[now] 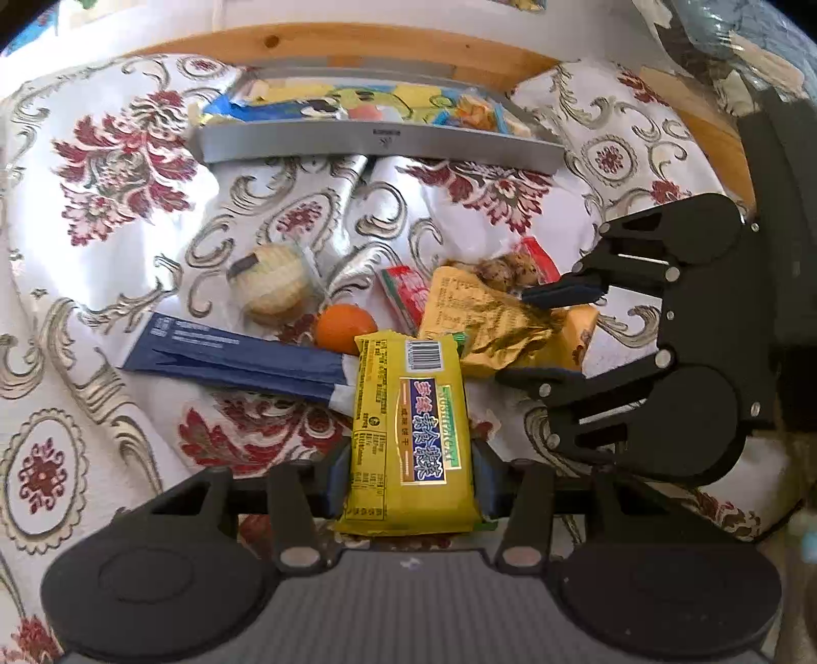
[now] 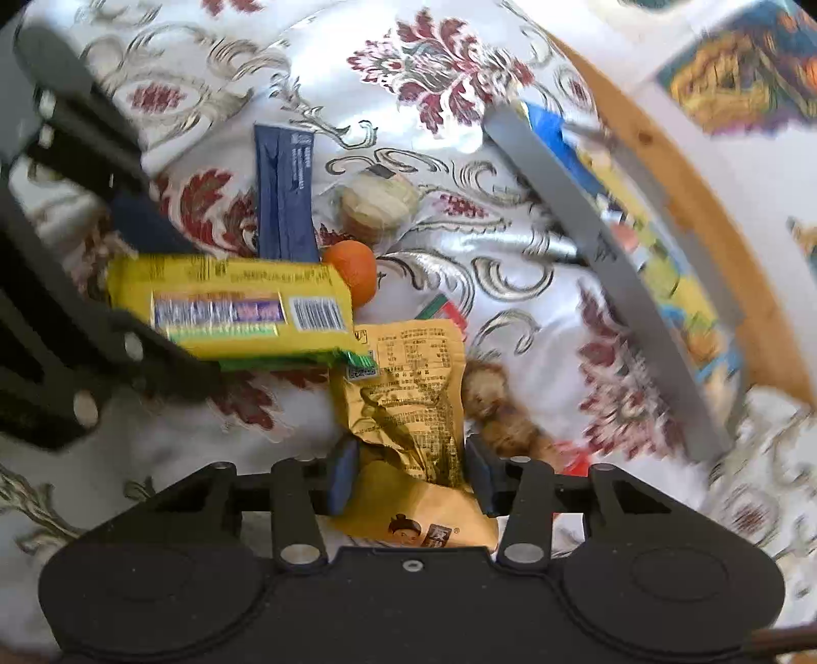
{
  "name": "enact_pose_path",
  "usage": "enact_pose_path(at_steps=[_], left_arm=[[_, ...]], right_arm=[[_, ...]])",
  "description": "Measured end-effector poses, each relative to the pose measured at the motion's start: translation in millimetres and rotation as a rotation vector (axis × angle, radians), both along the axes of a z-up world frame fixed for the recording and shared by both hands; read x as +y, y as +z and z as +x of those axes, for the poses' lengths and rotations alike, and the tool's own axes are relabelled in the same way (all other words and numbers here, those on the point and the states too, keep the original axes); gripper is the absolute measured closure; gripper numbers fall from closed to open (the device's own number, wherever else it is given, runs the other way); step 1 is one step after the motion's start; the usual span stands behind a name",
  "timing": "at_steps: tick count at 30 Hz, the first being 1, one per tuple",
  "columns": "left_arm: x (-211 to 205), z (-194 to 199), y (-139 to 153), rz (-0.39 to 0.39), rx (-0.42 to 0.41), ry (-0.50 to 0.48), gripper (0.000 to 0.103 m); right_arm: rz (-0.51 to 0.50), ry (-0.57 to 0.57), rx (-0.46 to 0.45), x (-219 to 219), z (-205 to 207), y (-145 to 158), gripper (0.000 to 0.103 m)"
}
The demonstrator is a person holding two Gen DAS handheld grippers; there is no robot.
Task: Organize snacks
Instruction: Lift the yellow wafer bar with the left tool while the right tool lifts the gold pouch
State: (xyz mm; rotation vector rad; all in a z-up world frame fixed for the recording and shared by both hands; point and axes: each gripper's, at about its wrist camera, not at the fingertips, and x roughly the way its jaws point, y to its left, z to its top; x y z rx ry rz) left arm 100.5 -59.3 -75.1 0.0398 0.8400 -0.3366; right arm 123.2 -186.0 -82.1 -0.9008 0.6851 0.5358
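The yellow biscuit packet (image 1: 408,434) is a flat, glossy rectangular wrapper with a blue label panel bearing Chinese characters, a green strip beside it, a barcode at its far end and small print down one long side. The left gripper (image 1: 408,485) is clamped on its near end, a blue pad pressing each long edge, so the packet sticks out forward over the bench (image 1: 102,204), which is covered by a white cloth with red and grey floral scrolls.

Just beyond the packet's far end lies a crumpled gold snack bag (image 2: 408,388) with printed text on its back and an orange lower part showing a cartoon figure. The right gripper (image 2: 408,475) straddles this bag, its blue pads at either side of the creased foil; whether they are squeezing it I cannot tell.

Beside these lie an orange fruit (image 1: 344,327), a long dark blue packet (image 1: 230,357), a round pale cake in clear wrap (image 1: 273,283), a small red-and-green packet (image 1: 406,293) and a bag of speckled brownish pieces (image 1: 510,270). Farther off stands a grey tray (image 1: 378,145) holding colourful packets, against a wooden edge (image 1: 357,46).
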Motion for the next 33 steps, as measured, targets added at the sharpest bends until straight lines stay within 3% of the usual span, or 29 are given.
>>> enact_pose_path(at_steps=[5,14,23,33], left_arm=[[7.3,-7.4,5.0,-0.023,-0.04,0.052,0.051],[8.9,0.0,25.8,-0.06,-0.143,0.118,0.051],[8.1,39.9,57.7,-0.062,-0.225,0.196,0.051],[8.7,112.1,84.5,-0.086,-0.254,0.293,0.051]], right_arm=[[-0.036,0.017,-0.079,2.5,-5.9,1.5,0.057],[0.055,-0.052,-0.178,-5.9,-0.8,21.7,0.056],[0.256,-0.198,-0.271,-28.6,27.9,49.5,0.056],[0.515,-0.338,-0.376,-54.1,72.5,73.2,0.056]])
